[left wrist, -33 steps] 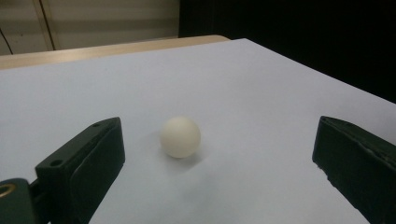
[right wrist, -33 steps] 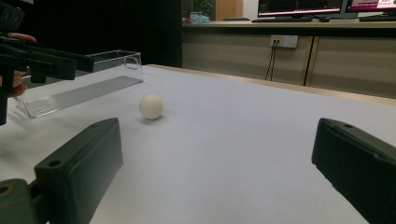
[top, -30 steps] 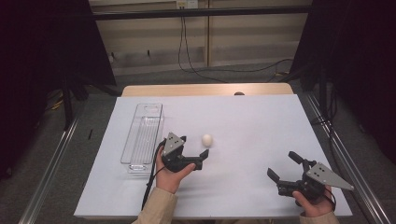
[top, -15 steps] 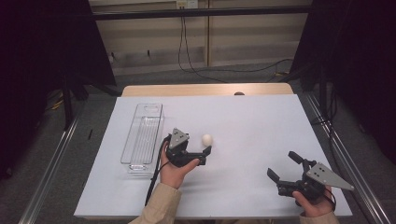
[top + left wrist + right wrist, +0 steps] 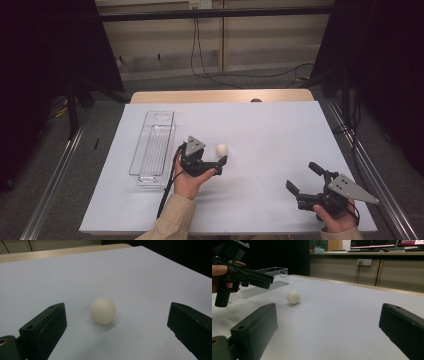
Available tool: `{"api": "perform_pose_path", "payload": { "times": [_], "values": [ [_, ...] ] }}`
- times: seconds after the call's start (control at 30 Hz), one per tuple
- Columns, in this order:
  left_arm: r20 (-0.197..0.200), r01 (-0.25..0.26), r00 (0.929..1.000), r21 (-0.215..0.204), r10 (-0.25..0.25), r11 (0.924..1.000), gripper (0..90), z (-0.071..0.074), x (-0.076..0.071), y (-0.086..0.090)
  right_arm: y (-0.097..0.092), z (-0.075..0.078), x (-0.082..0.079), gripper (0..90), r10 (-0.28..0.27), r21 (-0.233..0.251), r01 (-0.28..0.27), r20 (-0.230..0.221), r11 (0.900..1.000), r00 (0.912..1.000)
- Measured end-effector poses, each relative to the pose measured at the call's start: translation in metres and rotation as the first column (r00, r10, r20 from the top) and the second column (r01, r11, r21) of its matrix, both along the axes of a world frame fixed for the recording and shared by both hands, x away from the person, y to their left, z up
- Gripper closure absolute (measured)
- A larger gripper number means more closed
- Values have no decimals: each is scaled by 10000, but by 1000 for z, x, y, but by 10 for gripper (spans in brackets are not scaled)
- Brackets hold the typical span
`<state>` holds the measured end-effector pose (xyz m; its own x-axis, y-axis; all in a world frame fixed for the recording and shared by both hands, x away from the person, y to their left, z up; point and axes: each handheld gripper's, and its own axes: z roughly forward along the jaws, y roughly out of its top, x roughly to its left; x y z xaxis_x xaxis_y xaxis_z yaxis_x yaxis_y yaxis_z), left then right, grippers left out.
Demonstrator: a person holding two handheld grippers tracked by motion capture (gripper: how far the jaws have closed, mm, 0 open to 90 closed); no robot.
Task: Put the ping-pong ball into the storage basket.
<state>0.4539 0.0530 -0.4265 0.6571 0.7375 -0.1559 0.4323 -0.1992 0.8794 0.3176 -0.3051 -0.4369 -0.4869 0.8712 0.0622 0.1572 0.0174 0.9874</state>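
Left gripper view has my left tongs [image 5: 113, 325] spread wide, the white ball [image 5: 103, 310] resting on the surface [image 5: 140, 275] dead ahead, just beyond the jaw tips and a touch left of centre. My right tongs [image 5: 306, 179] are also apart, well off. I judge the left nearer. A clear tray [image 5: 153, 147] sits beside it.
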Motion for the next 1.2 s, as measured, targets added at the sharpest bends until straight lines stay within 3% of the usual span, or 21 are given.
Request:
{"api": "perform_pose_path", "payload": {
  "times": [0.47,1.2],
  "values": [
    [-228,-73,9997,462,83,9989,31,-3,12,-10,0,0,0,14,-33,72,33,-50,10000,10000],
    [-440,-281,9986,440,301,9986,42,-10,22,-14,-2,0,0,14,76,34,-76,54,10000,10000]
  ]
}}
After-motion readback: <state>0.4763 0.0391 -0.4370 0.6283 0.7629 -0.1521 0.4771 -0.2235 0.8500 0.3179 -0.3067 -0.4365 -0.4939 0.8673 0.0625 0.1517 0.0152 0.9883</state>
